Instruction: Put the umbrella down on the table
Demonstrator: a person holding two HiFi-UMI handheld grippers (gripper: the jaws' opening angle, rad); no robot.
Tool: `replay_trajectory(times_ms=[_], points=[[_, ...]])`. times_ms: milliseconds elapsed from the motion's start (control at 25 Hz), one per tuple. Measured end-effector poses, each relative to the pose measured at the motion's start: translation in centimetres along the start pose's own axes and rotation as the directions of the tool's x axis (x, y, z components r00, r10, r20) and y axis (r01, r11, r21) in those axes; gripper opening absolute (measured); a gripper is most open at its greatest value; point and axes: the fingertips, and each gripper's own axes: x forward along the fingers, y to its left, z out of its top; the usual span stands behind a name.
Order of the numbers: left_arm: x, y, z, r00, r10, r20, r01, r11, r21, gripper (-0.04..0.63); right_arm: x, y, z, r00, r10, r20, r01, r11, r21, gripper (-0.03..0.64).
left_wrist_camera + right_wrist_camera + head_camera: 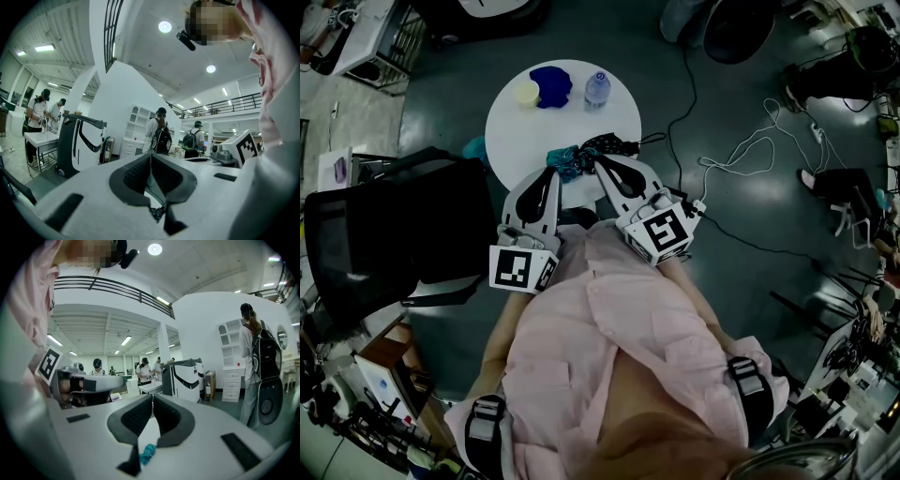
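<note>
umbrella (581, 153) partly hidden by left gripper (553, 172), right gripper (601, 162)

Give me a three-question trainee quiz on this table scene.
1. True or false: the umbrella lies beyond the bottle, at the table's far side.
2. Which is nearest the bottle? A) blue item B) chair C) floor cable
3. How do the right gripper's jaws stand?
Key: 1 false, the umbrella is at the near edge; 2 A; 3 shut together.
</note>
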Motion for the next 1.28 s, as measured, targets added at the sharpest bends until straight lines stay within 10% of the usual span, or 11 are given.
replay_trajectory(times_ms=[1280], points=[[0.1,0.1,-0.5,1.000,0.002,-0.025,-0.002,1.000,-0.007,0.023,0.1,-0.2,-0.7,1.000,-0.004,-0.026,0.004,1.000,0.016,0.032]])
